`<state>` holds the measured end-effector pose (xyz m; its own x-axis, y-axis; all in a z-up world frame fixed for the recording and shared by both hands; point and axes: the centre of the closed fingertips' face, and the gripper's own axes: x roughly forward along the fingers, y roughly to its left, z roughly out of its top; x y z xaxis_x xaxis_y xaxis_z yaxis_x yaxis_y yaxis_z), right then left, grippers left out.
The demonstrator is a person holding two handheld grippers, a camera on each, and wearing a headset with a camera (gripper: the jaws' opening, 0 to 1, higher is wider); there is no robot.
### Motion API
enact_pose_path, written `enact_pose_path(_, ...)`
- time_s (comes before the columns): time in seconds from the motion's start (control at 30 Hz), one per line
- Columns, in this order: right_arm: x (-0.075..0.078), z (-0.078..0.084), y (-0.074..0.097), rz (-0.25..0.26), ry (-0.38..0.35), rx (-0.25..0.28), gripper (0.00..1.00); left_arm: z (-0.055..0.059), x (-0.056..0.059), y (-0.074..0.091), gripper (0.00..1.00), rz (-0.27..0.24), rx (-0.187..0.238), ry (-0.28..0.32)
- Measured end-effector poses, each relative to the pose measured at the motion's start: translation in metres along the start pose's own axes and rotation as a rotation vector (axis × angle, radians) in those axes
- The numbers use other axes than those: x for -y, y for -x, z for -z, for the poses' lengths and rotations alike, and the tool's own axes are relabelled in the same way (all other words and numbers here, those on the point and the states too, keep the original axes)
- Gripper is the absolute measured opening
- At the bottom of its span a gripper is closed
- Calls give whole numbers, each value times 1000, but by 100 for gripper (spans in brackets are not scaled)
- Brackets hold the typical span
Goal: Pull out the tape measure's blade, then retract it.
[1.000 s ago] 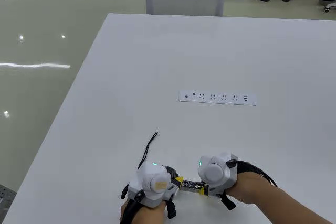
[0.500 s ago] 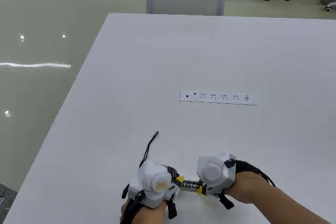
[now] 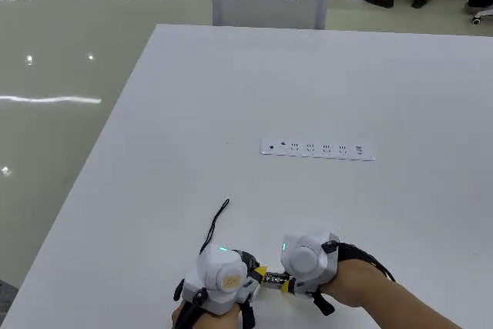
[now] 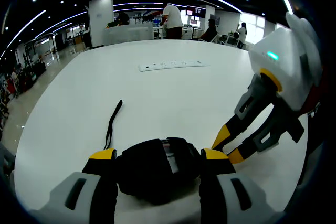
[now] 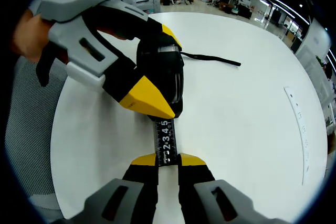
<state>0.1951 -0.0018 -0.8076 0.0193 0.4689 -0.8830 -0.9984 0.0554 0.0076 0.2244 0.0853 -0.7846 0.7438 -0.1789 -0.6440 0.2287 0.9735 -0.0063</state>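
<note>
the left gripper (image 4: 159, 156) clamps the tape measure case (image 4: 157, 177) and the right gripper (image 5: 168, 160) pinches the blade (image 5: 165, 137), which, thin and spring-loaded, could slip free and snap back.

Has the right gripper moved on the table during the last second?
Yes. Against the power strip, the right gripper has shifted sideways toward the left gripper holding the tape measure, so less blade shows between them.
</note>
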Motion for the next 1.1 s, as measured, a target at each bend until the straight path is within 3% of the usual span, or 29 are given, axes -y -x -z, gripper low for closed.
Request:
enact_pose_path(0.5, 2, -1, -7, 5, -3, 5, 13, -1, 1, 1, 59, -7, -3, 3)
enact_pose_path(0.8, 1, -8, -9, 5, -11, 14, 13, -7, 3, 8, 59, -5, -2, 7)
enact_pose_path(1.1, 2, -14, -12, 6, -14, 28, 13, -5, 1, 5, 59, -5, -1, 14)
